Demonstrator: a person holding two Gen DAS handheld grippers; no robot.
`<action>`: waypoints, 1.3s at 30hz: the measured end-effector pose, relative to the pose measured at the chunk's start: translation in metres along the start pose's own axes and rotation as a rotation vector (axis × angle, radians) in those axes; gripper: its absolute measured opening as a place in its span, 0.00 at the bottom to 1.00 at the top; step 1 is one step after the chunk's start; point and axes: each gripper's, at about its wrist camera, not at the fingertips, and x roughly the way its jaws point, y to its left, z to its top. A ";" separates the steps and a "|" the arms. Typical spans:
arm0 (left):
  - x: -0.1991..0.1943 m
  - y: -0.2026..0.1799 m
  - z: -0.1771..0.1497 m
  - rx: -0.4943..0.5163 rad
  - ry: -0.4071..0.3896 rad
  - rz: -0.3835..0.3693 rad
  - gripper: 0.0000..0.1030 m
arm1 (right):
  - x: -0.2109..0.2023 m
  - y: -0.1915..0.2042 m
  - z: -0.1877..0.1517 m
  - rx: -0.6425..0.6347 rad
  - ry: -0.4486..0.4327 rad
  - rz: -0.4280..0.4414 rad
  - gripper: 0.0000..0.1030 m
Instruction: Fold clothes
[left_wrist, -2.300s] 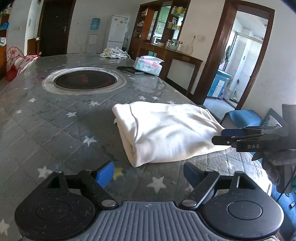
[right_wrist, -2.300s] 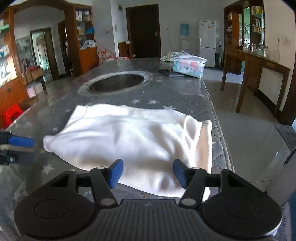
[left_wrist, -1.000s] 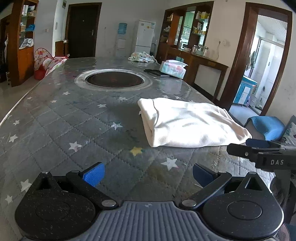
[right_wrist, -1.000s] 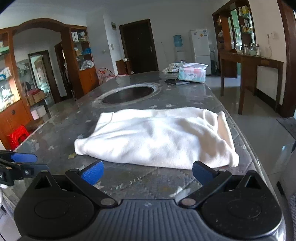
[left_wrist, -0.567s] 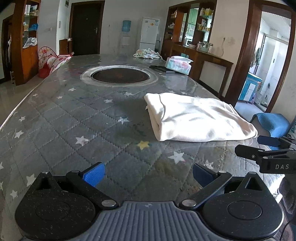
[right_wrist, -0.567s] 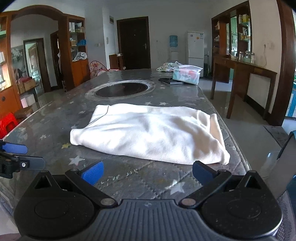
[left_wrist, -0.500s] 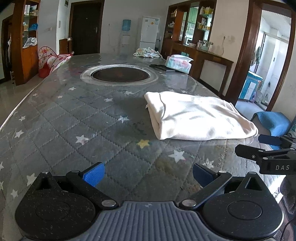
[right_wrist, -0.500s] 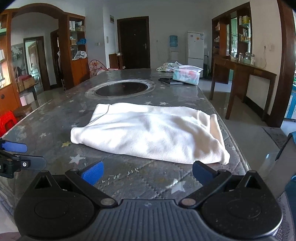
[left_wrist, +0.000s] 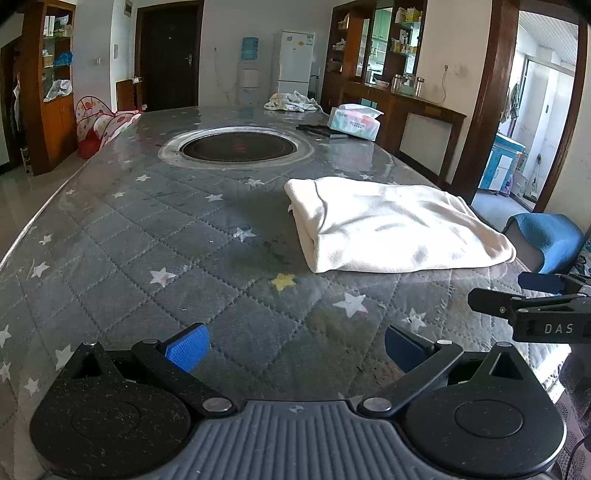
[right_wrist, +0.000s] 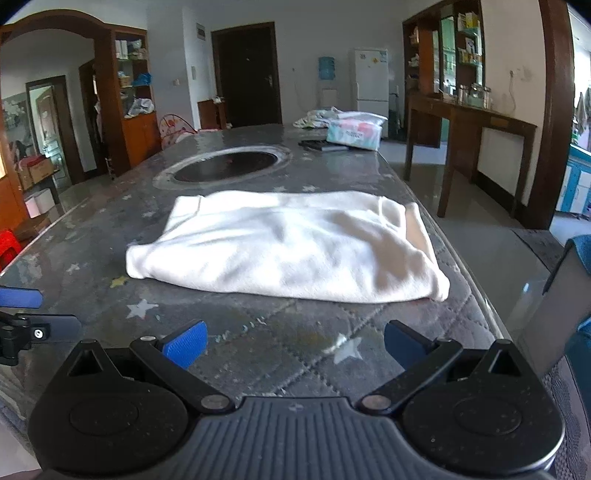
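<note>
A cream white garment (left_wrist: 391, 229) lies folded into a flat rectangle on the grey star-patterned table cover (left_wrist: 147, 236), near the table's right edge. It also shows in the right wrist view (right_wrist: 291, 243). My left gripper (left_wrist: 293, 345) is open and empty, held back near the table's front edge, left of the garment. My right gripper (right_wrist: 291, 341) is open and empty, short of the garment's near edge. The right gripper's fingers (left_wrist: 517, 301) show at the right in the left wrist view. The left gripper's fingers (right_wrist: 22, 314) show at the left in the right wrist view.
A round black hotplate (left_wrist: 236, 146) is set into the table's middle. A tissue box (left_wrist: 354, 120), a dark flat object (left_wrist: 319, 130) and a bundle of cloth (left_wrist: 290, 101) lie at the far end. A blue chair (left_wrist: 550, 240) stands right of the table.
Both grippers have drawn back from the folded garment toward the table's front edge and opened wider. The garment lies still in the last second.
</note>
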 end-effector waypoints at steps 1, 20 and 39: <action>0.000 -0.001 0.000 0.003 0.000 0.002 1.00 | 0.001 -0.001 -0.001 0.006 0.005 -0.006 1.00; -0.004 -0.018 -0.003 0.059 -0.001 0.026 1.00 | -0.006 -0.001 -0.003 0.022 0.001 -0.038 1.00; -0.024 -0.032 -0.001 0.103 -0.036 0.068 1.00 | -0.017 0.005 -0.005 0.018 -0.021 -0.020 1.00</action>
